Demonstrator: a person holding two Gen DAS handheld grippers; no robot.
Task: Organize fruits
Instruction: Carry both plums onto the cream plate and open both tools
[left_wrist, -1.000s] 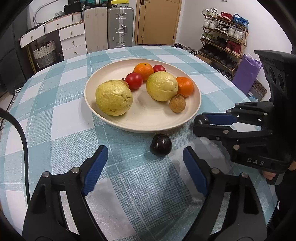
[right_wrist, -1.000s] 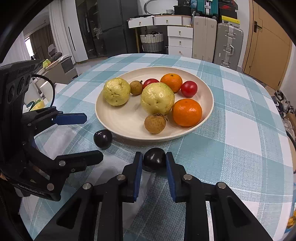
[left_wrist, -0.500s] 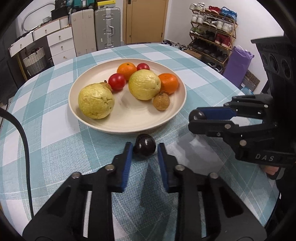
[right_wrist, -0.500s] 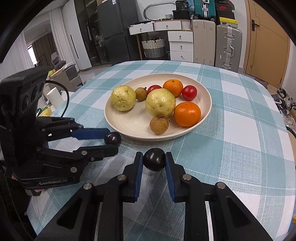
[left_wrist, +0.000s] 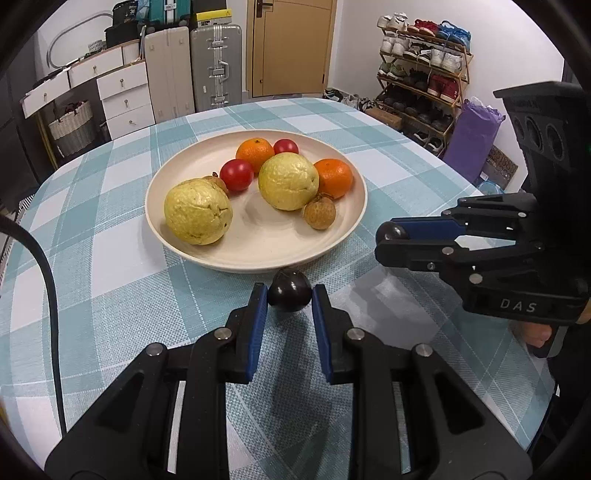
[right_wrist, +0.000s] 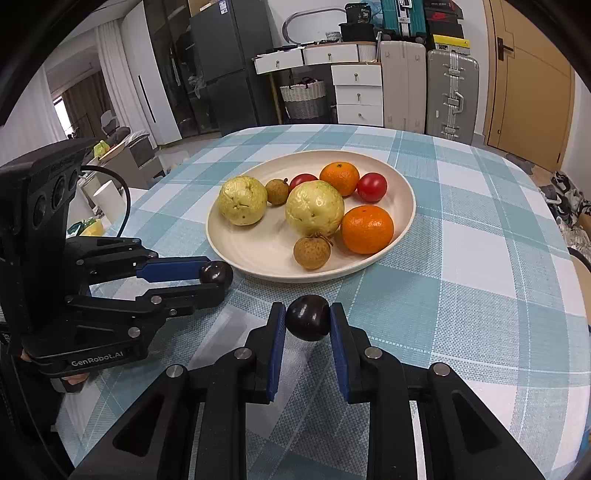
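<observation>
Two dark plums are held, one in each gripper. The left gripper (left_wrist: 289, 297) has its jaws closed narrow on a plum (left_wrist: 289, 290) just in front of the near rim of the plate (left_wrist: 258, 254); whether this plum touches the checked tabletop (left_wrist: 110, 258) cannot be told. The right gripper (right_wrist: 307, 318) grips the other plum (right_wrist: 307, 317) the same way, near the plate's front edge and to the right of the left gripper. On the plate lie two big yellow-green guavas (left_wrist: 198, 211) (left_wrist: 288, 181), two oranges (left_wrist: 255, 153) (left_wrist: 334, 177), two red tomatoes (left_wrist: 236, 174) (left_wrist: 286, 146) and two small brown fruits, one (left_wrist: 320, 213) just beside the right guava and one (right_wrist: 277, 191) behind the left guava.
</observation>
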